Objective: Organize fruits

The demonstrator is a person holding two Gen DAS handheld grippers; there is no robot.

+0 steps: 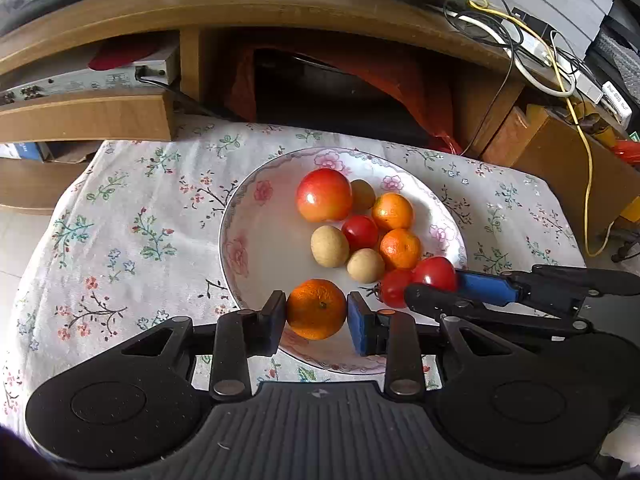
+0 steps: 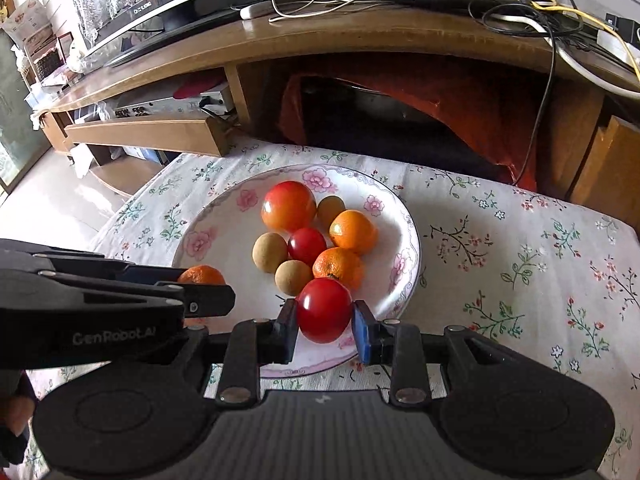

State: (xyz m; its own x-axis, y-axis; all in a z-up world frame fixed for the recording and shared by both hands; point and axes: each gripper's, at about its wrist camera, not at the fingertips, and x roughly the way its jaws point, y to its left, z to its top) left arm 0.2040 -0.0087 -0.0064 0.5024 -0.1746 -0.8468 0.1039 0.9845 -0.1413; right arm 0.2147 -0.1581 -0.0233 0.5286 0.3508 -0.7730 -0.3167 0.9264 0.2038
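Note:
A white floral plate (image 1: pixel 256 240) (image 2: pixel 224 216) holds an apple (image 1: pixel 323 195) (image 2: pixel 288 206), two oranges, small red tomatoes and several brown longans. My left gripper (image 1: pixel 317 312) is shut on an orange (image 1: pixel 316 309) over the plate's near rim; it also shows in the right wrist view (image 2: pixel 202 275). My right gripper (image 2: pixel 325 322) is shut on a red tomato (image 2: pixel 324 310) at the plate's near right edge; the tomato also shows in the left wrist view (image 1: pixel 435 273), with another tomato (image 1: pixel 394 288) beside it.
The plate sits on a floral tablecloth (image 1: pixel 132 236) (image 2: pixel 520 248). Behind it stands a wooden TV stand (image 1: pixel 280 12) with cables (image 2: pixel 532 4), a device (image 1: pixel 92 80) on its shelf and a red bag (image 2: pixel 460 112) underneath.

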